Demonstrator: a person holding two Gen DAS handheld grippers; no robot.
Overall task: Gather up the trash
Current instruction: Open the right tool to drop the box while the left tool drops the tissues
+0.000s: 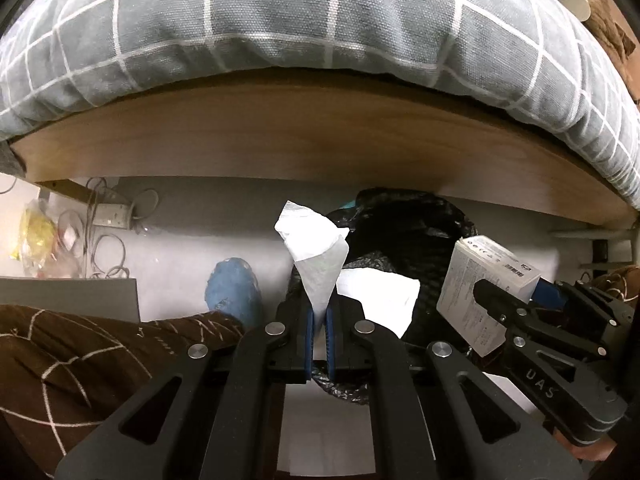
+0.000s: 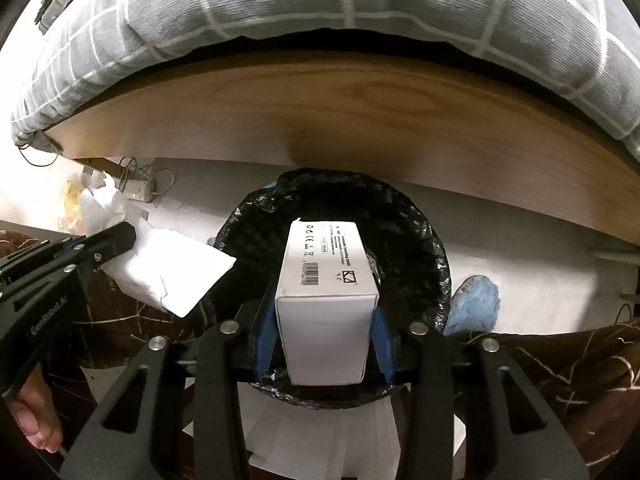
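The left hand-held gripper point(image 1: 319, 320) is squeezed tight on one thin white tissue point(image 1: 316, 248). The tissue is crumpled and sticks up from between the blue pads point(image 1: 307, 332) like a cone. The right hand-held gripper point(image 2: 326, 344) is partly open, and its two blue pads press on the sides of one white box point(image 2: 326, 280). The box is made of card, with small black print and a bar code on top.

Just under both things is one bin with a black bag point(image 2: 408, 232) in it. The box hangs over the middle of the bin. The tissue is near the bin's edge.

On the pale floor point(image 1: 180, 240) beside the bin is one blue slipper point(image 1: 234, 292). Two legs in brown trousers point(image 1: 80, 352) with thin white lines show at the sides.

Farther back is a wooden bed board point(image 1: 320, 140) with a grey checked blanket point(image 1: 280, 20) on top. Under the bed there is a tangle of wires point(image 1: 104, 232) and a yellow bag point(image 1: 36, 236).
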